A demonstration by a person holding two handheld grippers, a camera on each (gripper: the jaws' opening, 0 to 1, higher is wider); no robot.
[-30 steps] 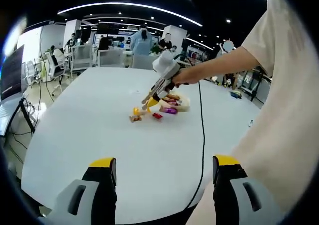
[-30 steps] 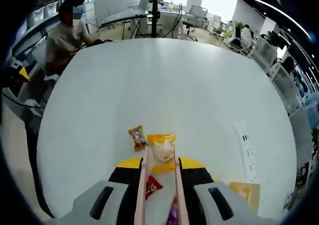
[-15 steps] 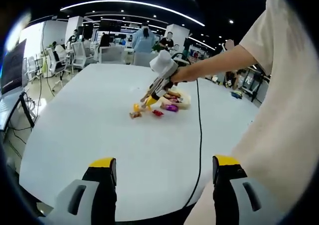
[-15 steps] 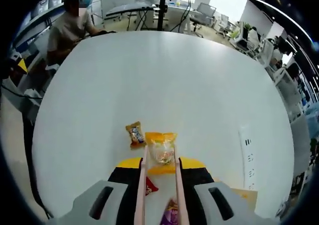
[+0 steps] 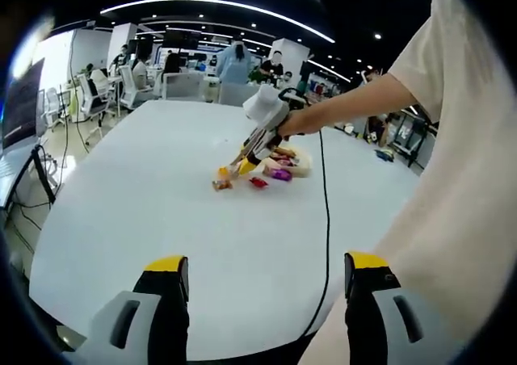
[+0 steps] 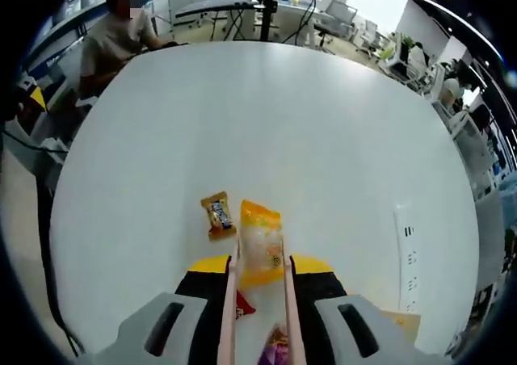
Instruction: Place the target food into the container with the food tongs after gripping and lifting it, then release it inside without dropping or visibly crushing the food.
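In the right gripper view, the right gripper (image 6: 258, 276) has its jaws pressed onto a pair of pinkish food tongs (image 6: 287, 300), whose 2 arms run forward and bracket a yellow snack packet (image 6: 260, 248). The tongs' tips sit on either side of the packet's clear middle, pinching it. Whether the packet is clear of the white table (image 6: 275, 123) or just resting on it cannot be told from this angle. Just beside it, to the left in this view, lies a small brown-and-yellow wrapped snack (image 6: 217, 214), apart from the tongs. Under the jaws, a red wrapper (image 6: 242, 303) and a purple one (image 6: 279, 337) peek out, and a corner of a pale container (image 6: 401, 323) shows at the lower right of the view.

In the left gripper view, the left gripper (image 5: 262, 300) hangs well back from the action, its yellow-tipped jaws spread wide and holding nothing. Far across the table, the right gripper (image 5: 262, 123) angles down over the cluster of snacks, the tongs' tips at the yellow packet (image 5: 225, 172), with the container (image 5: 292, 163) and its loose sweets just behind.

The step in hand appears to be the grip and lift. It likely goes best with steady, light pressure on the packet's middle, enough to stop it sliding but not to burst or crumple it, then a straight rise before swinging back over the container and opening the tongs low inside.
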